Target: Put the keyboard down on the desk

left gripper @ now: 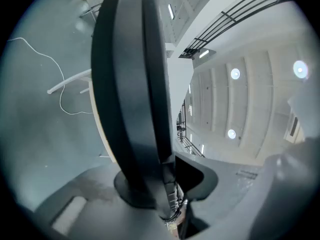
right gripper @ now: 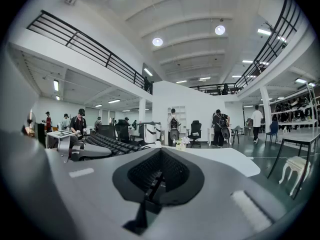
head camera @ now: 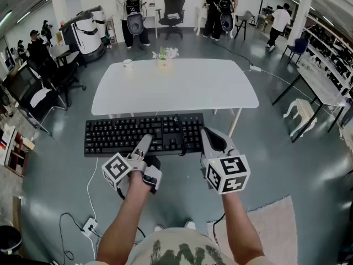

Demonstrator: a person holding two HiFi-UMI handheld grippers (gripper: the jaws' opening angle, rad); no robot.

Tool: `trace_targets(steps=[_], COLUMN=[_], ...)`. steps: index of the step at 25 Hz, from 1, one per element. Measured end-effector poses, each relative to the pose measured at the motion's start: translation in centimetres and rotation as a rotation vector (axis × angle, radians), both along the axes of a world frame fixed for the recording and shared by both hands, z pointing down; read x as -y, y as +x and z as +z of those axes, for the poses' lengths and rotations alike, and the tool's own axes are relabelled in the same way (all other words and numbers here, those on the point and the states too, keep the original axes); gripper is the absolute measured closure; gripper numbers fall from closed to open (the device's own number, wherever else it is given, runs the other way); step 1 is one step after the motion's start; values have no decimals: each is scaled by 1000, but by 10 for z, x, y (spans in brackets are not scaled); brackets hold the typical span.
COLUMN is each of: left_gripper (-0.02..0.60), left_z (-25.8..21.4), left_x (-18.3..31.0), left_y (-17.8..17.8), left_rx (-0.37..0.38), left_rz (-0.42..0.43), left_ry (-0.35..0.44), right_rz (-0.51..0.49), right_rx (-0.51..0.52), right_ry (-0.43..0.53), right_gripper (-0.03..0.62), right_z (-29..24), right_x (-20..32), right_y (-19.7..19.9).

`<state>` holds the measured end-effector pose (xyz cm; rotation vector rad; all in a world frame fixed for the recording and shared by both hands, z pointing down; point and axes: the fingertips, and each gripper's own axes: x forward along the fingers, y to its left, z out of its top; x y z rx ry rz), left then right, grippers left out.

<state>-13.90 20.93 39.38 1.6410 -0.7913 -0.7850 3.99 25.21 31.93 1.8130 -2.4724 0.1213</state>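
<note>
Open hall, grey floor, people and office chairs at the back. White worktop [head camera: 182,90] straight ahead.

Keyboard [head camera: 143,134] is held in the air, level, keys up, just short of the worktop's near edge. Not set down yet.

Left gripper [head camera: 145,141]: jaws nearly closed, clamped on the keyboard's near long edge. Right gripper [head camera: 207,134]: jaws together, nothing between them, tip at the keyboard's right end. Looks like a steadying prop, not a grip.

Step looks like carry-in, before placement. The next move calls for pushing forward over the worktop, lowering flat, then opening the left jaws.

Containers at the far edge: mug [head camera: 128,64], contents not visible; small pot [head camera: 164,63] with white flowers. Both are well clear of the landing area.
</note>
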Motion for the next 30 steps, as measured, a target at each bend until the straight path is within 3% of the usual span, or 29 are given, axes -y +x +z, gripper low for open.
trace_targets(steps=[13,30], left_gripper=[487,486], left_z=[9,11], left_x=[-3,15], left_y=[12,57], left_rx=[4,31], left_rz=[-19,-63], left_ry=[-23,-19], right_rz=[-21,-70], right_rx=[8,22], right_ry=[-27,-21], right_gripper=[595,595], right_z=[9,13], right_x=[-1,24], right_y=[16,66])
